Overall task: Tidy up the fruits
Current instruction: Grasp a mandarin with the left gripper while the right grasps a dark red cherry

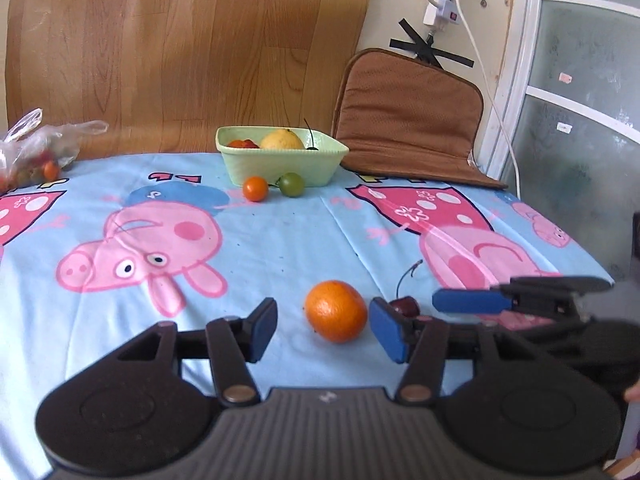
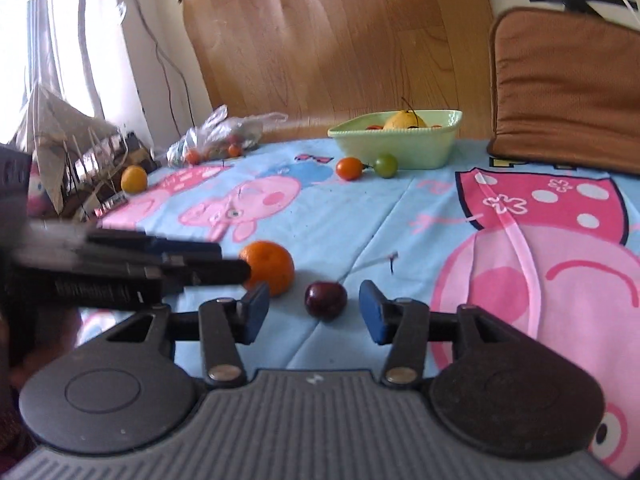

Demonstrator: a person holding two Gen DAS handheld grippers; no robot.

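An orange mandarin [image 1: 336, 311] lies on the cartoon-print cloth between the open fingers of my left gripper [image 1: 326, 330]. A dark red cherry [image 2: 325, 299] with a stem lies between the open fingers of my right gripper [image 2: 314, 312]; it also shows in the left wrist view [image 1: 407, 306]. Both fruits rest on the cloth, untouched. A pale green bowl [image 1: 280, 164] at the back holds a yellow fruit [image 1: 282, 140] and red ones. An orange tomato [image 1: 255, 189] and a green one [image 1: 291, 185] lie in front of it.
A plastic bag [image 1: 36, 152] of small fruits lies at the far left. A yellow-orange fruit [image 2: 134, 179] sits near clutter at the left edge. A brown cushion [image 1: 408, 116] leans at the back right. A wooden board stands behind the table.
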